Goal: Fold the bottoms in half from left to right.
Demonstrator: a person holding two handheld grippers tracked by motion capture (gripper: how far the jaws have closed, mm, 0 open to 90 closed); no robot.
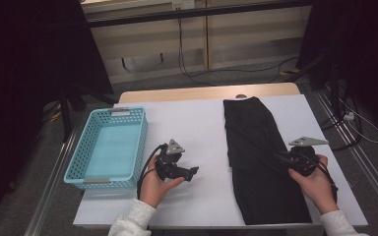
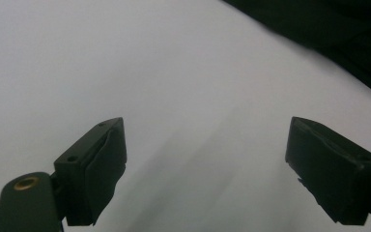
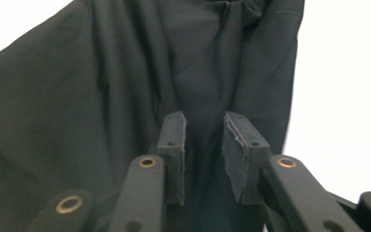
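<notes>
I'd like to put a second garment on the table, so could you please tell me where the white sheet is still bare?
The widest bare patch lies between the blue basket and the black garment, though the left hand-held gripper hovers at its near part. A narrower strip runs right of the garment, with the right hand-held gripper at the garment's right edge. The basket itself is empty.

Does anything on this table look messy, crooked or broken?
Nothing looks broken or spilled. The black garment lies folded lengthwise, slightly slanted, with some creases. The blue basket sits upright at the left of the white table cover.
</notes>
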